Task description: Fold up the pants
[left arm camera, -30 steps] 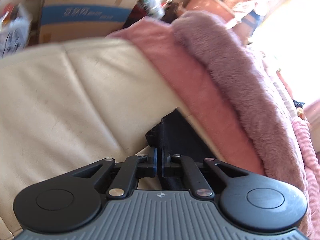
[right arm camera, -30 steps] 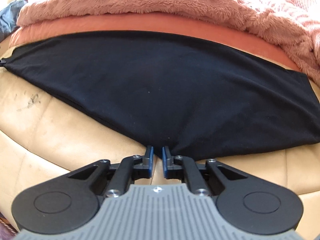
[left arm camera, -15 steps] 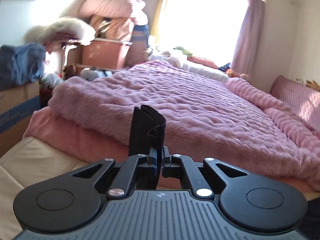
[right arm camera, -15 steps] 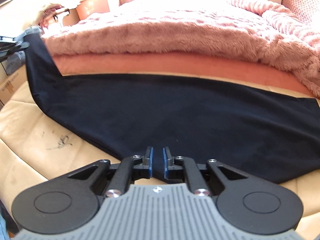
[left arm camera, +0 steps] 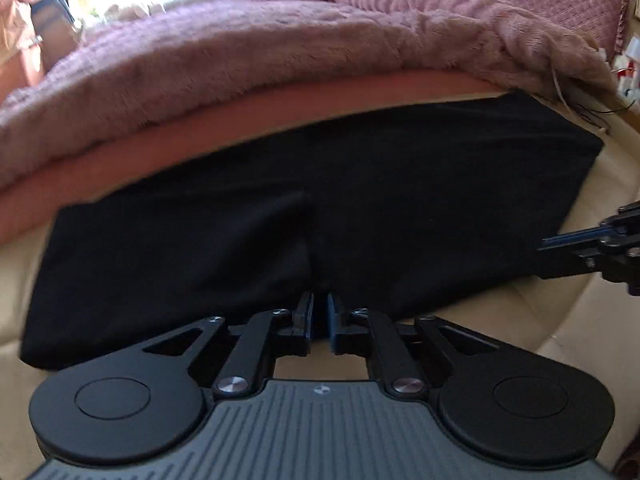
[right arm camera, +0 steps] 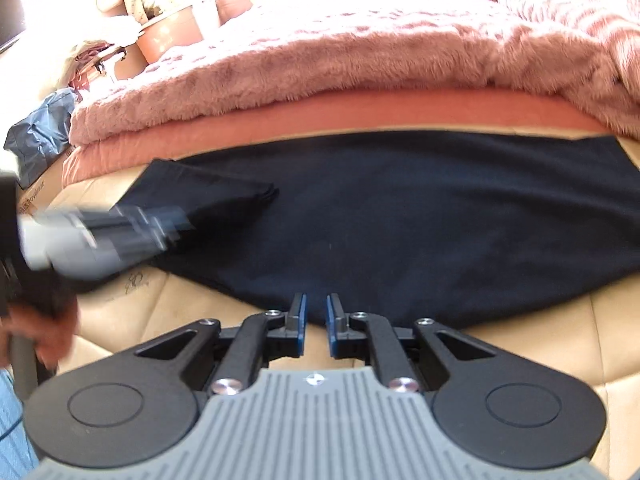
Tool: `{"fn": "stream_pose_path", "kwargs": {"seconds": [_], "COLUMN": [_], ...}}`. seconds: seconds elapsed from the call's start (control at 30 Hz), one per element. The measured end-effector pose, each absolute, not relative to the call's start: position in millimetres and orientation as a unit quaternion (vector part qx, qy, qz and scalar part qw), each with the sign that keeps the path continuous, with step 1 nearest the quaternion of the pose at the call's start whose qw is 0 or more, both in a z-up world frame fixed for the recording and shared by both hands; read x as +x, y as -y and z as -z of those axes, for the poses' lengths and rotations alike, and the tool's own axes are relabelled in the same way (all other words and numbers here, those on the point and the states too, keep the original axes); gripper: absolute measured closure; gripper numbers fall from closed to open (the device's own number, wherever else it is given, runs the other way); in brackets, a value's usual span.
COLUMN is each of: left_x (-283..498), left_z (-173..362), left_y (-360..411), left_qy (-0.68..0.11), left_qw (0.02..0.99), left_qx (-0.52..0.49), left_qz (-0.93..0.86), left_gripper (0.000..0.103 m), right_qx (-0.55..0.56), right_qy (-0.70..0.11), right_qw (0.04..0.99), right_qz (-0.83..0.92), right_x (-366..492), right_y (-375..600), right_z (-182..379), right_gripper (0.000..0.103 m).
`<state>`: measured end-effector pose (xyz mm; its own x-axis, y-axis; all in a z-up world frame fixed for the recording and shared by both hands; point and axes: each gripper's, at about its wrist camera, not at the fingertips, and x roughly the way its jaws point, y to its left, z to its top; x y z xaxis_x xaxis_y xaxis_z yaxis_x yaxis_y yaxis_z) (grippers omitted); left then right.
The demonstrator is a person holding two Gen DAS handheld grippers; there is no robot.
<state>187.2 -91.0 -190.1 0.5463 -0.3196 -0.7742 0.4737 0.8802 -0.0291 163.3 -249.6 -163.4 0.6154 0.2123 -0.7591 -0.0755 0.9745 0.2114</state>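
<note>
Two grippers work over black pants [left arm camera: 360,200] spread on a cream leather bench [right arm camera: 540,340] against a bed under a furry pink blanket [left arm camera: 280,52]: the left gripper [left arm camera: 319,310] has just been opening, its jaws now a narrow gap over the near hem, while the right gripper [right arm camera: 315,308] stands almost closed, and whether cloth lies between its pads cannot be told. Beyond, a brown storage bin [right arm camera: 172,36] is overexposed, its contents unreadable. Motion blur smears the left gripper in the right view, where a hand [right arm camera: 36,332] is cut off.
</note>
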Motion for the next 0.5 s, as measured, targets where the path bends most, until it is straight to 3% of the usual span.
{"fn": "stream_pose_path", "kwargs": {"seconds": [0.13,0.3,0.5], "left_x": [188.6,201.4,219.1], "left_z": [181.1,164.7,176.7], "left_y": [64.9,41.7,53.3], "left_qy": [-0.432,-0.412,-0.418], "left_qw": [0.866,0.884,0.879], "left_qx": [0.028,0.024,0.049], "left_qz": [0.249,0.220,0.224], "left_gripper": [0.073,0.063,0.062], "right_qx": [0.086,0.092,0.086], "right_qy": [-0.437,-0.432,-0.428], "right_qw": [0.891,0.891,0.892], "right_qz": [-0.090,-0.106,-0.117], "right_x": [160.7,166.5,178.4], "right_y": [245.4,237.8,225.0], "right_z": [168.8,170.8,169.8], "right_gripper": [0.097,0.096,0.096]}}
